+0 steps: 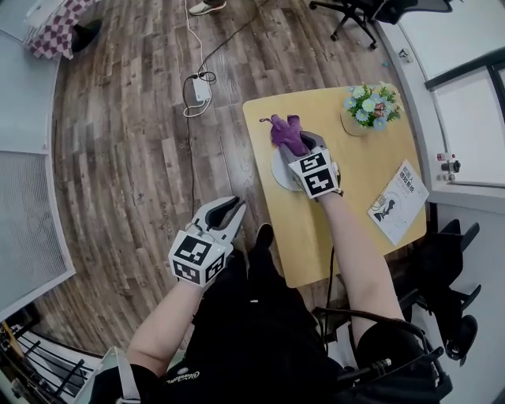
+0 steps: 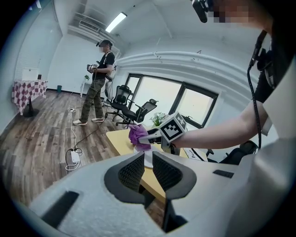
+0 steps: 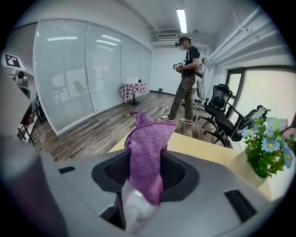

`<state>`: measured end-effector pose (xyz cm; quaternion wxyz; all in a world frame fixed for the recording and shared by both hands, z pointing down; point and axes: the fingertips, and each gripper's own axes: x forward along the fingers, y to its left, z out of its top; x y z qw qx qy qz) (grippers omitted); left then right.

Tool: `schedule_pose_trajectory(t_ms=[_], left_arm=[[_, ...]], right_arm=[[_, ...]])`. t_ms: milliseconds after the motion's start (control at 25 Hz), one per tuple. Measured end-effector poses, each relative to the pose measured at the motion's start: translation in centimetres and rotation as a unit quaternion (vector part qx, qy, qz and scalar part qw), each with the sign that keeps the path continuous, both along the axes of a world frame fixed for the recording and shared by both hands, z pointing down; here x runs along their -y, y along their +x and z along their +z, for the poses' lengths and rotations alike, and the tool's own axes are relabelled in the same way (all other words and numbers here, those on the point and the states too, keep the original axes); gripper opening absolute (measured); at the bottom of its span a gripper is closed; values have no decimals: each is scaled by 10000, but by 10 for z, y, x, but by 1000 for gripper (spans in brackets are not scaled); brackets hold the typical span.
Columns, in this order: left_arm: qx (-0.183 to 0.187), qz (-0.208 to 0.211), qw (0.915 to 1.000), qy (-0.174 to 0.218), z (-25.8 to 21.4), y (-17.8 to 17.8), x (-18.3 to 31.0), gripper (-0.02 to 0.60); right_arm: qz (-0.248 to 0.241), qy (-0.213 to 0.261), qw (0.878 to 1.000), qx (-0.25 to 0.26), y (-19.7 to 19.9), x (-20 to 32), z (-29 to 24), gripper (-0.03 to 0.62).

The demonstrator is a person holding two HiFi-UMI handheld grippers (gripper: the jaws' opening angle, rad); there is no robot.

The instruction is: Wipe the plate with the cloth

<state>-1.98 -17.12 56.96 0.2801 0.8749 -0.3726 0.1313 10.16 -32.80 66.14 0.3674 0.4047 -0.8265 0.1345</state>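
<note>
My right gripper (image 1: 304,148) is shut on a purple cloth (image 1: 286,132) over a white plate (image 1: 278,171) on the yellow table (image 1: 347,229). In the right gripper view the cloth (image 3: 147,148) stands up between the pads of the gripper (image 3: 145,175), and the plate's white rim (image 3: 134,210) shows under them. My left gripper (image 1: 229,211) hangs over the wooden floor, left of the table, open and holding nothing. The left gripper view looks past that gripper (image 2: 148,163) at the right gripper (image 2: 149,137), the cloth (image 2: 137,135) and the plate (image 2: 148,158).
A pot of flowers (image 1: 371,106) stands at the table's far right, and a booklet (image 1: 398,201) lies near its right edge. A power strip with cables (image 1: 199,87) lies on the floor. Office chairs (image 1: 355,16) and a standing person (image 2: 99,83) are farther off.
</note>
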Motion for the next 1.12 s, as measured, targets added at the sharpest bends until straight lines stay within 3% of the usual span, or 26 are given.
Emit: schedule_pose_trajectory(t_ms=[280, 800, 960, 1120], left_arm=[[-2, 37, 10000, -37, 6, 1, 1, 60], [-40, 181, 9998, -68, 11, 8, 3, 60], [-9, 172, 9998, -79, 10, 12, 2, 60], [-32, 159, 9998, -63, 10, 11, 3, 60]], right_arm=[[-215, -122, 9995, 192, -19, -28, 9, 166], [-1138, -439, 9894, 791, -73, -111, 0, 166], [-817, -102, 9934, 798, -48, -79, -17, 166], [-225, 256, 9987, 372, -3, -24, -21, 166]])
